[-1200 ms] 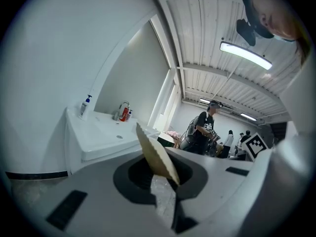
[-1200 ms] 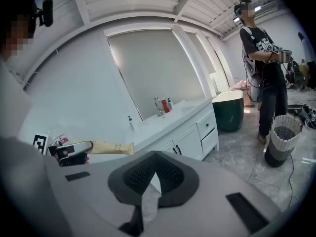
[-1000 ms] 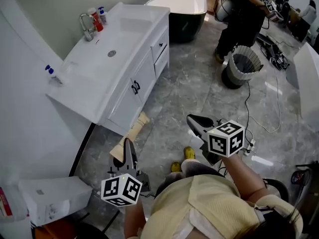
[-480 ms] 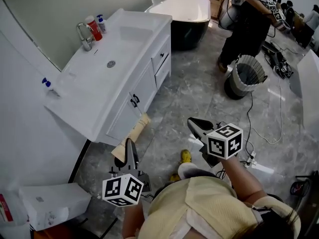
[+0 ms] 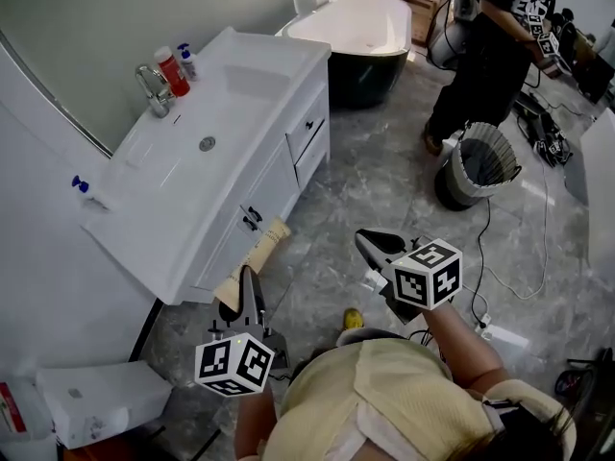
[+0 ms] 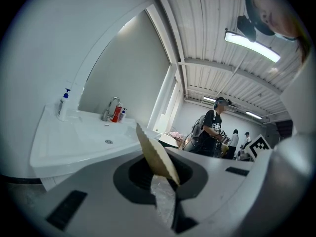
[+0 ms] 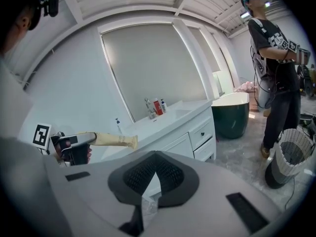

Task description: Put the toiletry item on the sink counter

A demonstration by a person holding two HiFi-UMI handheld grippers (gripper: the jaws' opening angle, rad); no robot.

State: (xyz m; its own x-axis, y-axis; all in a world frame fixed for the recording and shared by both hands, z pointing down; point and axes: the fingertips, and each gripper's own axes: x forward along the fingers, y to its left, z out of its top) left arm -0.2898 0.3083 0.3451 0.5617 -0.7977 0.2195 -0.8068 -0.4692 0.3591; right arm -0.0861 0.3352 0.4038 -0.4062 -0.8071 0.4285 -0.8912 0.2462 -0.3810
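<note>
While the left gripper (image 5: 247,279) is pressed shut on the flat end of a tan tube (image 5: 261,250), the rest of the tube sticks out toward the counter (image 5: 159,219). The tube is not on the counter. It is up in the air, just in front of the counter's near corner, over the grey floor (image 5: 375,181). In the left gripper view the tube's zigzag end (image 6: 157,157) stands right between the two jaws.

The right gripper (image 5: 370,242) is in front of the counter too, farther from it than the left one. Its jaws are pressed together with nothing in them.

On the counter, a tap (image 5: 154,90) stands at the back edge. A red bottle (image 5: 171,69) and a small white bottle (image 5: 184,61) stand just beside the tap. A pump bottle (image 5: 83,189) with a blue top stands at the back of the counter's near end. A round drain (image 5: 207,143) is in the middle of the sink.

Under the counter are white doors and drawers (image 5: 307,128) with dark handles.

Past the counter's far end is a tub (image 5: 360,22), white inside and dark outside. Well away from the counter, a bin (image 5: 478,166) stands on the floor, and a person (image 5: 490,51) in dark clothes stands next to it.
</note>
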